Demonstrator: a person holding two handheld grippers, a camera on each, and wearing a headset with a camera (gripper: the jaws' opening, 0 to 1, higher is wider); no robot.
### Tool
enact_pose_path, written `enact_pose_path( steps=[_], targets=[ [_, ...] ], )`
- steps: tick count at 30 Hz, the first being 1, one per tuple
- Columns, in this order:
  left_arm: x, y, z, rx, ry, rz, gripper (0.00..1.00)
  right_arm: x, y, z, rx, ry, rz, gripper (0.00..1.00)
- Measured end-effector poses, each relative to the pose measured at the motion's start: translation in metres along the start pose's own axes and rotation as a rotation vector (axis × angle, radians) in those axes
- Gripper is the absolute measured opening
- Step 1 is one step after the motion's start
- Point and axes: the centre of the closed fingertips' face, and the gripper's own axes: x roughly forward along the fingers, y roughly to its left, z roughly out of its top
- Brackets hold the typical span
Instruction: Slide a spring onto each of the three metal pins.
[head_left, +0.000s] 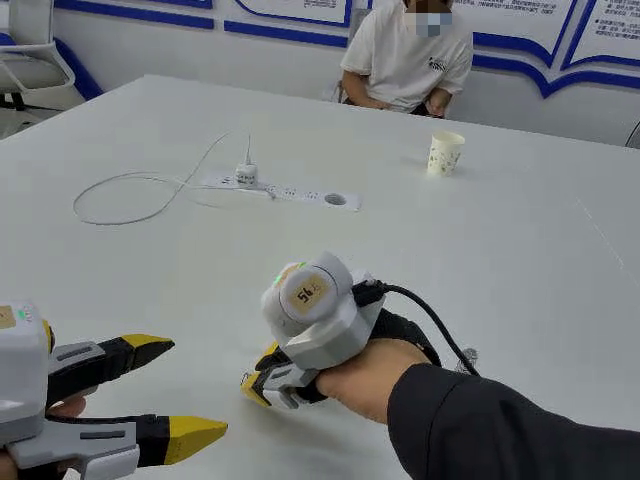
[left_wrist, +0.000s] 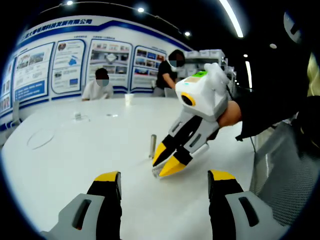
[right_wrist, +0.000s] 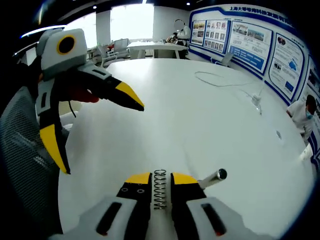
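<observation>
– Tongs first: my right tongs are all but closed, pinching a spring that stands between the yellow tips.

– And the pin?

– I see one metal pin just right of those tips. It is close beside them, but I can't tell whether it touches the jaw. In the left gripper view it stands upright on the white worktop, with the right tongs tilted down at it from the right.

– What about the other side?

– My left tongs gape wide and hold nothing. They sit at the near left, apart from the pin and pointing toward it.

– Anything else on the worktop?

– Far from me lies a power strip, with a white cable looping off to its left. A paper cup stands to the far right, and a person sits at the far edge.
</observation>
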Motion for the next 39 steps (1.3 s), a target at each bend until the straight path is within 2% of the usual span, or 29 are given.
enact_pose_path(
  steps=[15,25,39],
  targets=[
    [0.000,0.002,0.000,-0.008,-0.003,0.006,0.72,0.009,0.000,-0.001,-0.012,0.035,0.010,0.14],
    [-0.001,0.002,0.000,-0.006,-0.004,0.009,0.71,0.008,0.000,-0.004,0.025,0.045,0.018,0.12],
    [0.000,0.001,-0.001,-0.004,0.003,0.001,0.71,-0.020,-0.002,-0.001,0.054,-0.033,-0.009,0.12]
  ],
)
